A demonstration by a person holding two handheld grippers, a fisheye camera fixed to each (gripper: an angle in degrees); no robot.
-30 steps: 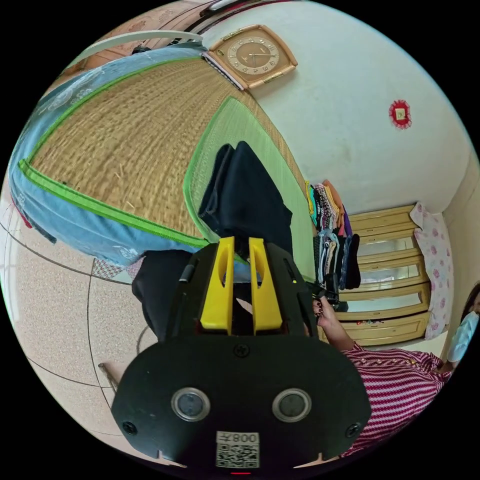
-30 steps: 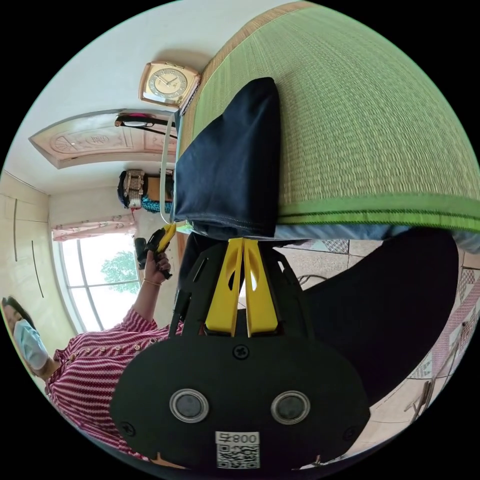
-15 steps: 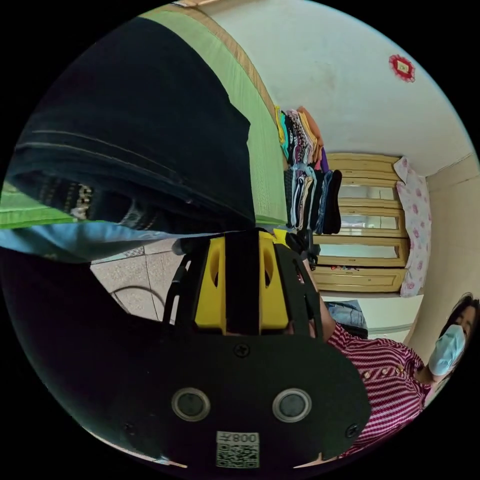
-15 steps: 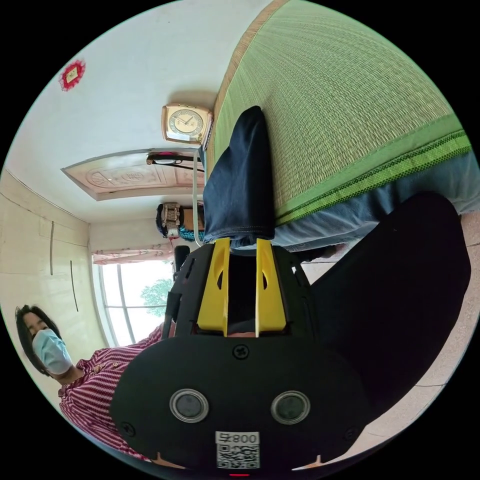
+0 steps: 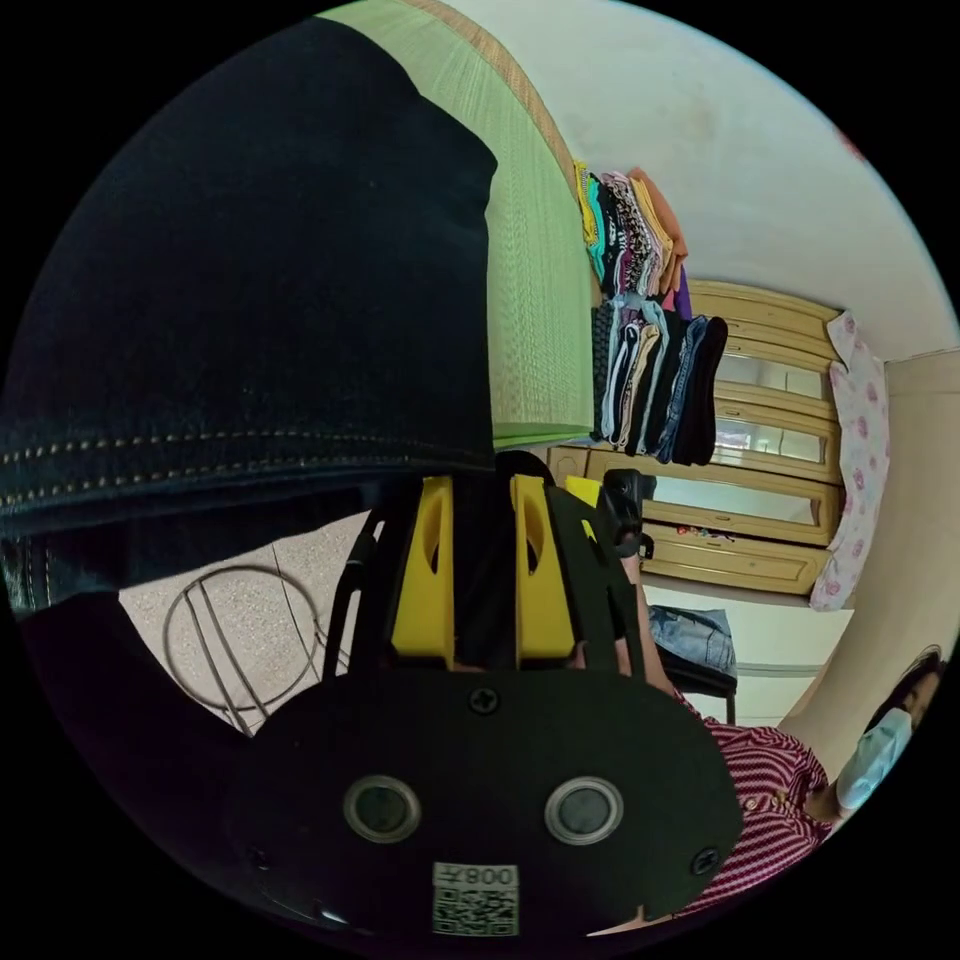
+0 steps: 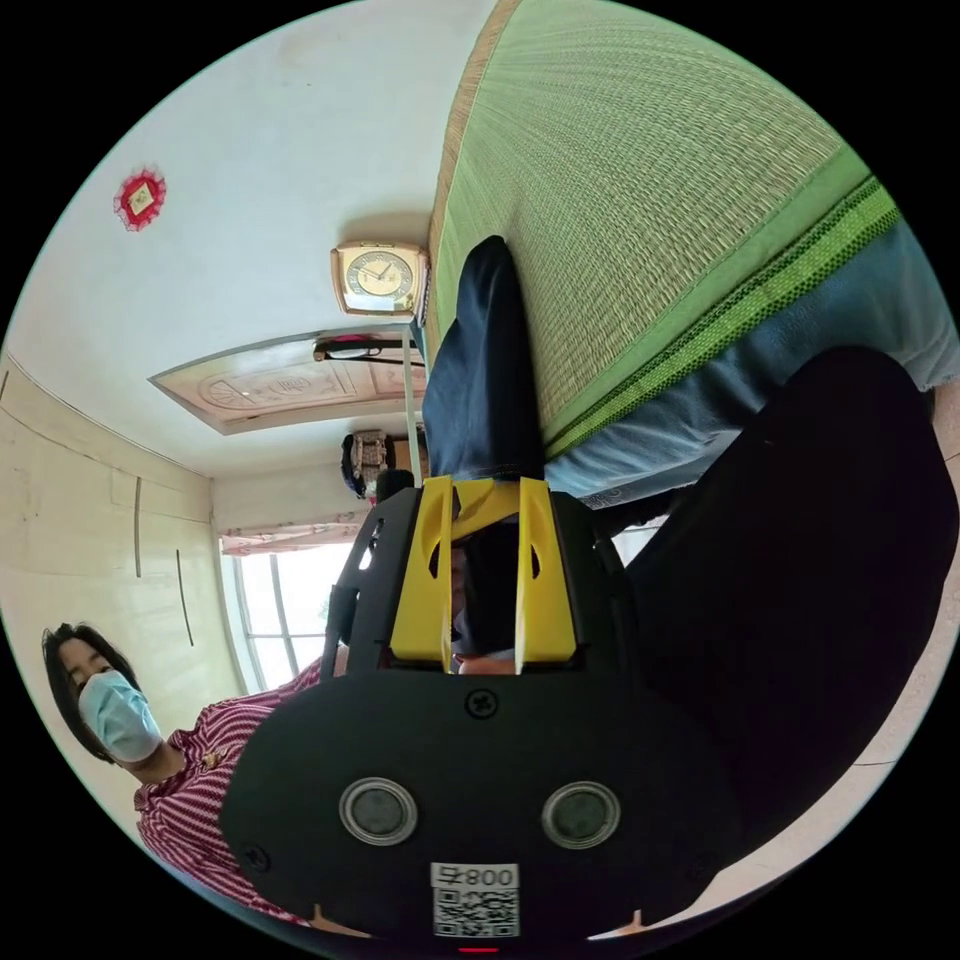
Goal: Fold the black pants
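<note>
The black pants (image 5: 250,280) lie folded on a green woven mat (image 5: 535,300), their stitched hem at the bed's edge. My left gripper (image 5: 483,480) is right at the hem's corner. Its yellow jaws stand a little apart, with dark cloth in the gap. In the right gripper view the pants (image 6: 485,370) run away from me as a narrow dark strip along the mat (image 6: 650,200). My right gripper (image 6: 485,482) sits at their near end, jaws apart. Dark fabric lies loosely between them, with a thin light gap on one side.
A stack of folded clothes (image 5: 650,340) stands on the mat by the wall, with a wooden cabinet (image 5: 770,500) beyond. A blue sheet (image 6: 700,410) hangs at the bed's edge beside a large dark shape (image 6: 800,600). A wire ring (image 5: 235,640) lies on the floor. The masked person (image 6: 110,700) stands close.
Both views have closed in on the pants' hem. The right jaws, shut a second ago, have opened around the cloth. The left jaws have spread wider than a second ago.
</note>
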